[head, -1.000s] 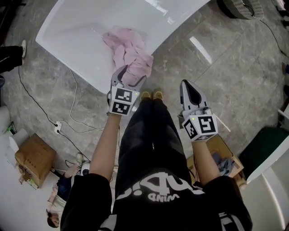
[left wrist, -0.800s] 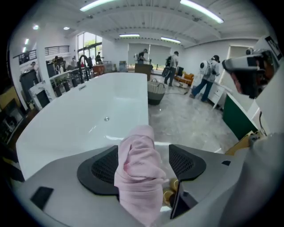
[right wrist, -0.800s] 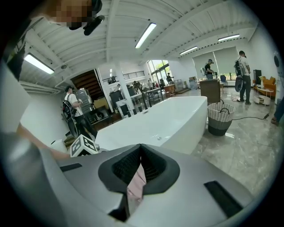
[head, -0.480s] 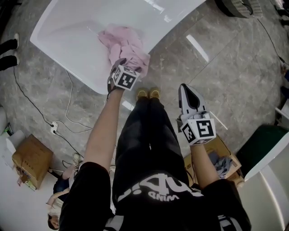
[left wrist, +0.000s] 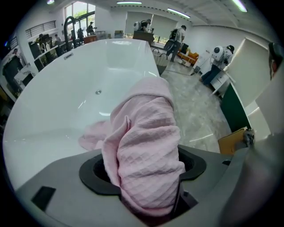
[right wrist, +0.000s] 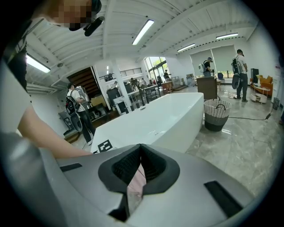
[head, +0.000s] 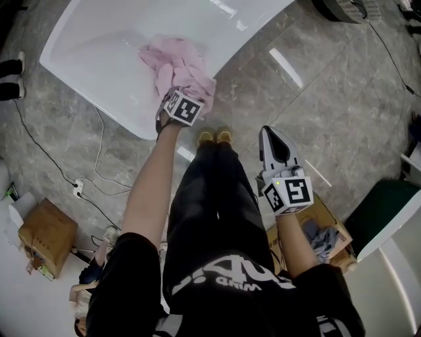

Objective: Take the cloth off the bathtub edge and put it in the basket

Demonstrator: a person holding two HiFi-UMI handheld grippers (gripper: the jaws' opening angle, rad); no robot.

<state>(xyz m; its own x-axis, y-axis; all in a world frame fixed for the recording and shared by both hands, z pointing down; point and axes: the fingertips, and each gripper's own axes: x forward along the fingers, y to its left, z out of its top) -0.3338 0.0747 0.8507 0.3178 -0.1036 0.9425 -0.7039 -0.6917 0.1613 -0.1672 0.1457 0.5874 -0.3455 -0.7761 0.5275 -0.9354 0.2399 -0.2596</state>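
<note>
A pink cloth [head: 176, 66] hangs bunched over the near edge of the white bathtub [head: 99, 99]. My left gripper [head: 181, 93] is tipped down into the cloth's lower end. In the left gripper view a thick fold of the cloth [left wrist: 144, 146] fills the gap between the jaws, which are shut on it, with the tub [left wrist: 57, 111] behind. My right gripper [head: 268, 131] hangs over the floor beside the person's legs, shut and holding nothing. The round woven basket [right wrist: 216, 114] stands on the floor past the tub's far end; only part of the basket [head: 348, 13] shows at the head view's top edge.
A cardboard box [head: 325, 230] holding grey cloth sits at the person's right, and another box [head: 41, 238] at the left. White cables [head: 99, 178] trail over the marble floor. A dark green cabinet [head: 388, 210] stands at the right. People work in the background.
My left gripper has reached forward from the tub's outer side and tipped down onto the pink cloth, and its jaws have gone from open to shut on it. The right gripper has barely moved.
</note>
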